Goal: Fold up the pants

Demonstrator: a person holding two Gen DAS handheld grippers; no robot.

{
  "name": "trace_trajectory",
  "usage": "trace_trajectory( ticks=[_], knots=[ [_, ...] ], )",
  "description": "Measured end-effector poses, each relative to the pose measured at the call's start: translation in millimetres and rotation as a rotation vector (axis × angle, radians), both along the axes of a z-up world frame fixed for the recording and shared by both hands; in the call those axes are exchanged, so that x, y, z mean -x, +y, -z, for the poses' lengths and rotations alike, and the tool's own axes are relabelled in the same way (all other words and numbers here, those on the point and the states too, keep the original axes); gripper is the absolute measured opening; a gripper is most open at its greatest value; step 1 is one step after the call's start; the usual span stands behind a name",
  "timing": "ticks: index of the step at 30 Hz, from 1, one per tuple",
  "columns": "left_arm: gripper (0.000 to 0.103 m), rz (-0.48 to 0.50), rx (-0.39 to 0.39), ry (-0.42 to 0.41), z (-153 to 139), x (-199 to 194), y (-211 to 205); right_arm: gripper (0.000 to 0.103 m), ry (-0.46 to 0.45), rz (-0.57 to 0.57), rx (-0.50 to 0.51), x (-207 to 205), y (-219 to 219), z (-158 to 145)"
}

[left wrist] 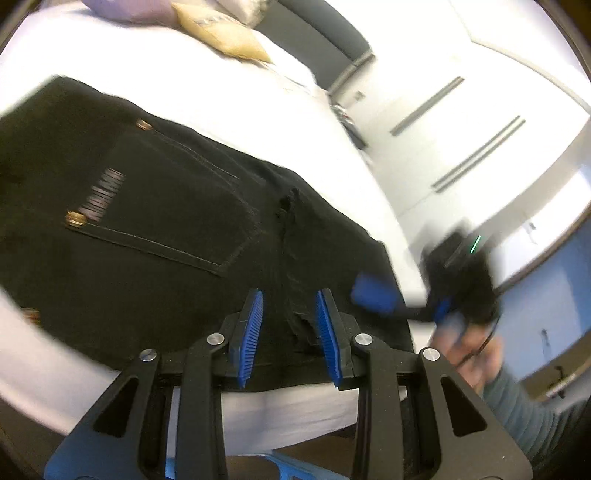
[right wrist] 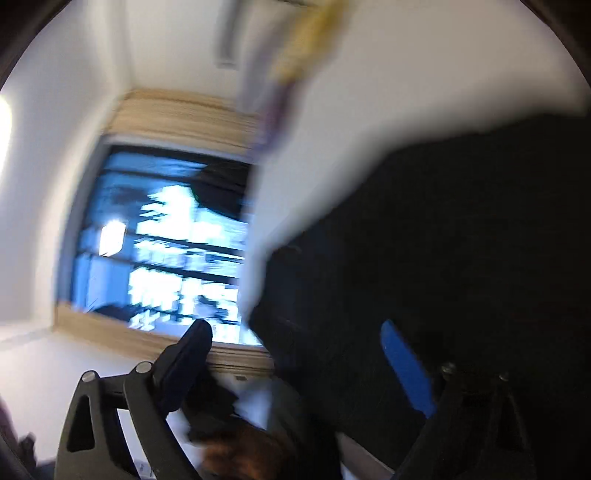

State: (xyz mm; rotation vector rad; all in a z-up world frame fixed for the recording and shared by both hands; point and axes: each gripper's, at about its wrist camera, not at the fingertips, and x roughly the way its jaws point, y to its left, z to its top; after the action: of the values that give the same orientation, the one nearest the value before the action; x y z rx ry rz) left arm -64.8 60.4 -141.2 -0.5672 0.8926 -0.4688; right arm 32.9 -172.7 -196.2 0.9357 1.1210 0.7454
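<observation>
Pants [left wrist: 155,229], black jeans, lie already doubled on the bed [left wrist: 258,92], further folds seemingly left; left tongs [left wrist: 290,325] part-open, right tongs [right wrist: 295,365] wide, both empty.

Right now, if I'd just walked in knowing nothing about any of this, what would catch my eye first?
Probably the black pants spread on the white bed, back pocket facing up, filling the left wrist view. Next, the blue-padded left gripper over their near edge, with the right gripper, blurred, just beyond the pants' right side. A yellow pillow lies at the bed's far end.
</observation>
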Motion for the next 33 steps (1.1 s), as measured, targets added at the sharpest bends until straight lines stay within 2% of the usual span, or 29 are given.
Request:
trace_trajectory(
  ticks=[1, 2, 3, 4, 5, 6, 7, 8, 9, 11, 12, 14, 15, 16, 18, 21, 28, 33],
  knots=[
    [0.029, -0.022, -0.012, 0.001, -5.8, 2.2, 6.8, 0.036, -0.019, 0.027, 0.061, 9.2, -2.5, 10.6],
    [0.029, -0.049, -0.022, -0.005, -11.5, 6.3, 15.2, 0.031, -0.079, 0.064, 0.126, 24.6, -8.7, 10.7],
    [0.029, -0.077, -0.031, -0.014, -16.8, 10.8, 24.3, 0.032, -0.078, 0.071, 0.102, 35.8, -12.3, 12.9],
    [0.037, -0.113, -0.044, -0.025, -21.9, 16.4, 35.1, 0.044, -0.064, 0.075, 0.036, 45.2, -16.6, 11.5],
    [0.051, -0.142, -0.056, -0.030, -25.4, 20.6, 45.6, 0.059, -0.060, 0.077, 0.005, 52.9, -22.1, 5.7],
    [0.082, -0.180, -0.071, -0.035, -31.7, 24.8, 62.1, 0.066, -0.074, 0.081, -0.005, 61.2, -24.3, -1.9],
    [0.092, -0.231, -0.085, -0.045, -35.7, 29.8, 77.9, 0.078, -0.093, 0.084, -0.002, 67.4, -25.0, -8.4],
    [0.092, -0.282, -0.090, -0.056, -37.1, 35.2, 94.1, 0.083, -0.117, 0.093, -0.001, 69.5, -18.7, -19.8],
    [0.092, -0.305, -0.090, -0.051, -35.9, 37.9, 102.3, 0.083, -0.136, 0.100, -0.019, 75.8, -37.1, -27.0],
    [0.092, -0.360, -0.079, -0.002, -29.6, 41.1, 125.5, 0.085, -0.163, 0.116, -0.067, 84.2, -39.1, -37.6],
    [0.092, -0.380, -0.043, 0.026, -22.8, 41.5, 135.3, 0.086, -0.176, 0.128, -0.087, 89.0, -38.0, -41.4],
    [0.092, -0.405, 0.057, 0.063, -14.0, 39.8, 162.6, 0.087, -0.186, 0.148, -0.097, 82.7, -63.4, -41.1],
    [0.092, -0.435, 0.096, 0.093, -3.8, 39.7, 169.2, 0.087, -0.184, 0.158, -0.094, 77.8, -52.4, -41.1],
    [0.092, -0.450, 0.109, 0.113, 4.4, 37.8, 179.3, 0.087, -0.176, 0.165, -0.093, 77.8, -56.4, -40.2],
    [0.092, -0.455, 0.136, 0.125, 13.4, 36.0, 185.2, 0.087, -0.150, 0.167, -0.095, 78.5, -56.6, -36.1],
    [0.092, -0.462, 0.175, 0.101, 25.1, 29.4, 182.7, 0.087, -0.156, 0.142, -0.088, 82.9, -56.4, -40.0],
    [0.092, -0.497, 0.308, 0.112, 53.8, 7.1, 197.3, 0.087, -0.145, 0.115, -0.084, 93.6, -62.9, -43.8],
    [0.091, -0.507, 0.337, 0.097, 66.4, -1.0, 198.1, 0.087, -0.139, 0.113, -0.086, 95.5, -70.1, -40.0]
  ],
)
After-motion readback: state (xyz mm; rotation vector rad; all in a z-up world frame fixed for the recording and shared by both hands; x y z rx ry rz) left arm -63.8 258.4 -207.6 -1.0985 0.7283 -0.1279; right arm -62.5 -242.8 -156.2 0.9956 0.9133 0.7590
